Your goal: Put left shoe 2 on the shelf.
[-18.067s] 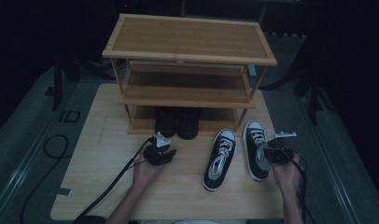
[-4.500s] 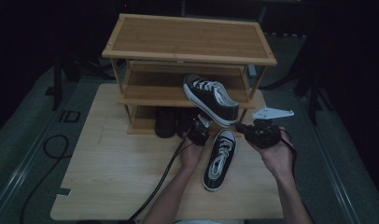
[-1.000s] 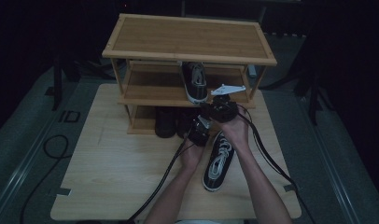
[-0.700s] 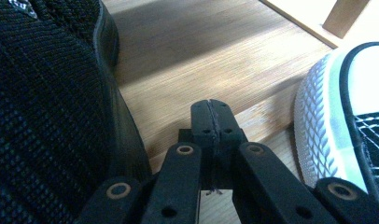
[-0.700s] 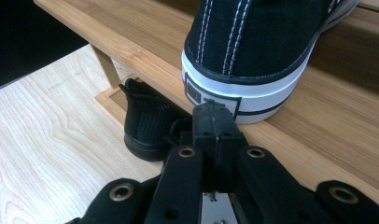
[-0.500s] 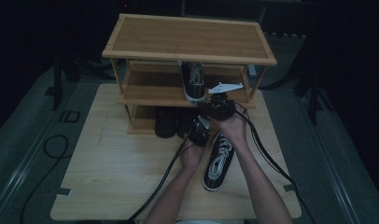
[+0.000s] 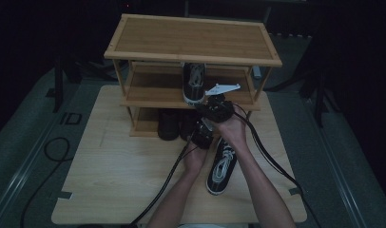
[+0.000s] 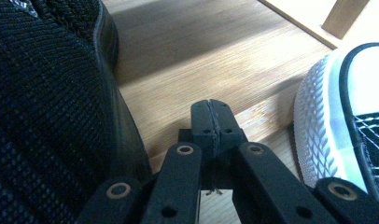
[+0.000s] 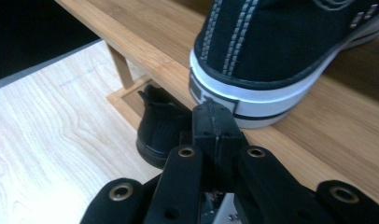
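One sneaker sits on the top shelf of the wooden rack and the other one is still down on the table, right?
Not quite. The sneaker sits on the rack's middle shelf, not the top one, which is bare. The high view shows it, and the right gripper view shows its heel on that shelf. The other sneaker is on the table, as you said.

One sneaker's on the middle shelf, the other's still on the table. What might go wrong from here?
1. The right gripper sits shut right at the heel of the shelved sneaker, which lies near the shelf's front edge; a nudge may shove it crooked.
2. The left gripper is shut, wedged between a black shoe and the sneaker on the table; opening there may bump either.
3. Cables trail beside that sneaker and may drag it.
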The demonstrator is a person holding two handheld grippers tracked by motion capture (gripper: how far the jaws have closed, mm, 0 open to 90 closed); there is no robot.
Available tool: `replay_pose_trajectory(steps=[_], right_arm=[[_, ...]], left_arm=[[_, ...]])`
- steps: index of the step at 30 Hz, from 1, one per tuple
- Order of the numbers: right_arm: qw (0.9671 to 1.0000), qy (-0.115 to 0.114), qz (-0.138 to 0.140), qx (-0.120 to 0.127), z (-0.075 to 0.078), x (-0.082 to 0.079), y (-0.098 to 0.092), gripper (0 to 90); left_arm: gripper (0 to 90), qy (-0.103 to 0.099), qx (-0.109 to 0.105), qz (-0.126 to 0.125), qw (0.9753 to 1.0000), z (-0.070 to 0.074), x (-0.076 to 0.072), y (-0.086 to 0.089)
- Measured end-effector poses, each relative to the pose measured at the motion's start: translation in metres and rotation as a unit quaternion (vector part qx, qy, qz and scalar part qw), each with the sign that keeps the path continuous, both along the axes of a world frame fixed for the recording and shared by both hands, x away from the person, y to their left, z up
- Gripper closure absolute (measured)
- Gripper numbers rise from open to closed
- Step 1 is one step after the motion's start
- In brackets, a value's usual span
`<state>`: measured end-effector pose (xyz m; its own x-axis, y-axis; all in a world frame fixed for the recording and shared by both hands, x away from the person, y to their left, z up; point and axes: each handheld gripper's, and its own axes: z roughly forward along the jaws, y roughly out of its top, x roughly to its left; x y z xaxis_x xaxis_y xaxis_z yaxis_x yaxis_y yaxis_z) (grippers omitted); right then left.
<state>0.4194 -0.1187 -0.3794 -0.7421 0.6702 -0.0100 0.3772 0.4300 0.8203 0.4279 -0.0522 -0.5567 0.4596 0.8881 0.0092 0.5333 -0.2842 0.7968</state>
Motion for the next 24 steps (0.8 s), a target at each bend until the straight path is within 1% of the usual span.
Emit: replay_pose_trajectory(steps=[4, 5, 7, 13, 15, 19, 24], right_arm=[[1.0, -0.005, -0.002, -0.002, 0.006, -0.003, -0.006, 88.7], [1.0, -0.008, -0.002, -0.005, 0.007, -0.004, -0.008, 88.3], [0.9998, -0.011, -0.005, -0.013, 0.009, -0.006, -0.011, 88.0], [0.9994, -0.01, -0.026, -0.019, 0.008, -0.011, -0.031, 86.9], [0.9994, -0.006, -0.03, -0.014, 0.007, -0.013, -0.038, 86.3], [0.9991, 0.0, -0.038, -0.019, 0.005, -0.019, -0.049, 84.7], [0.9983, 0.014, -0.051, -0.023, -0.004, -0.027, -0.065, 82.4]], left_arm=[[90.0, -0.001, 0.001, 0.0, 1.0, 0.0, 0.0, 0.0], [90.0, 0.0, 0.007, -0.003, 1.0, 0.0, 0.0, 0.001], [90.0, -0.001, 0.002, -0.001, 1.0, 0.0, 0.0, 0.0], [90.0, -0.002, 0.0, 0.0, 1.0, 0.0, 0.0, 0.0], [90.0, -0.002, -0.001, 0.001, 1.0, 0.0, 0.0, 0.0], [90.0, -0.003, -0.001, 0.002, 1.0, 0.0, 0.0, 0.0], [90.0, -0.003, 0.002, 0.003, 1.0, 0.0, 0.0, -0.001]])
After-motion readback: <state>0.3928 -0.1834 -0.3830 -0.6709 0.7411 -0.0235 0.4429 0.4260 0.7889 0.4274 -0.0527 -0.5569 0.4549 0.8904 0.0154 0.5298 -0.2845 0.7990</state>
